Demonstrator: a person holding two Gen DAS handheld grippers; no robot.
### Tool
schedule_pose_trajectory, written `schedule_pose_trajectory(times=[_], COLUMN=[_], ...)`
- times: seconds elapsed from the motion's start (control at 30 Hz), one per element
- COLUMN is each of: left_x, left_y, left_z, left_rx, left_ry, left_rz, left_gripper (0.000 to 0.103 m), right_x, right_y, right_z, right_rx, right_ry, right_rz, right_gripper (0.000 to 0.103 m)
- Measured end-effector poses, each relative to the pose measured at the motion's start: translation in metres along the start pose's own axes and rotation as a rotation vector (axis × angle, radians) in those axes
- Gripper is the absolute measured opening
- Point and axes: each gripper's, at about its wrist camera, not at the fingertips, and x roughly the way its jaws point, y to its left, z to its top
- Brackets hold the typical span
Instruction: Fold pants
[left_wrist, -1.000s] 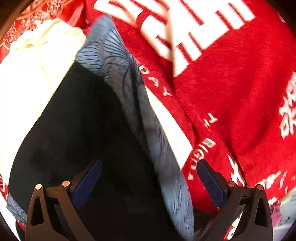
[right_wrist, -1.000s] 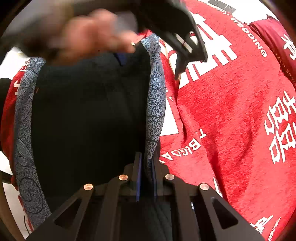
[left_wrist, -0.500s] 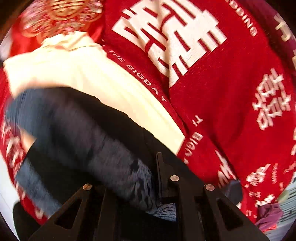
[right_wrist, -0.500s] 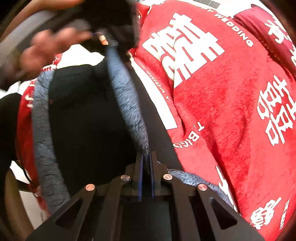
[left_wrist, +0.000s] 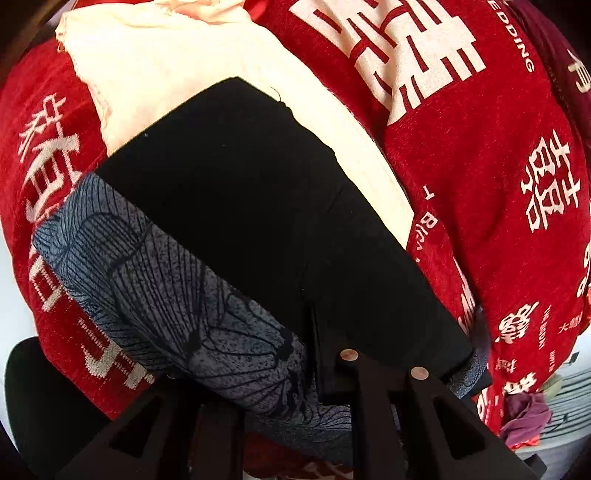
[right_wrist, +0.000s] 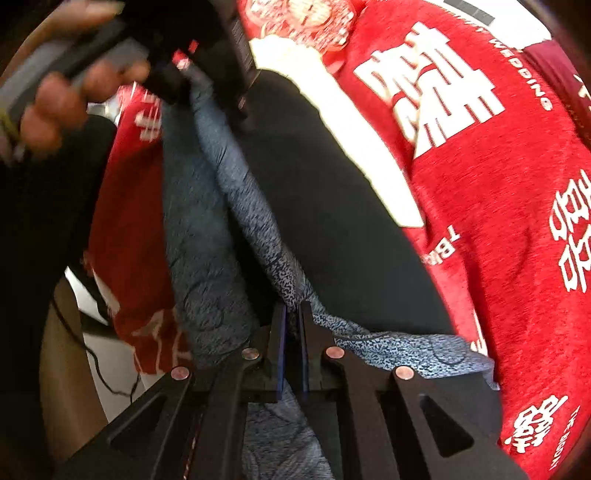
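My left gripper (left_wrist: 314, 354) was open a second ago; now its fingers are closed on the pants (left_wrist: 258, 206), so the fold can begin. The right gripper (right_wrist: 291, 332) pinches the grey printed band. The pants are soft, black, lying on the red blanket (left_wrist: 498, 221).

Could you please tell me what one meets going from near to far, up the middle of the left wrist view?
Blue-grey leaf-patterned pants band → black pants fabric → folded cream-white cloth, all lying on the red blanket with white characters.
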Motion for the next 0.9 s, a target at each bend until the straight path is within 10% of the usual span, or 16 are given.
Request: schedule_pose_trajectory(times=[0.23,0.4,0.57,0.9], left_x=[-0.040,-0.020,-0.020,-0.066], left_y=[-0.045,-0.004,0.030,0.021], left_z=[0.003,0.022,0.017,0.030], left_rx=[0.184,0.006,-0.085,-0.057], left_ry=[-0.127,0.016,0.007,-0.073], left_rz=[0.201,0.134,0.017,0.322], left_gripper=[0.015,0.016,0.022,0.042], right_x=[-0.022,-0.015,-0.015,-0.033], right_y=[0.001,0.000,-0.011,-0.098], right_z=[0.011,0.012,0.004,-0.030], right_rx=[0.095,0.123,0.207,0.617], right_ry=[-0.066,-0.042,-0.004,-0.012], right_rz=[0.077,0.107,0.175,0.152], right_gripper=[0.007,0.008,0.083,0.083])
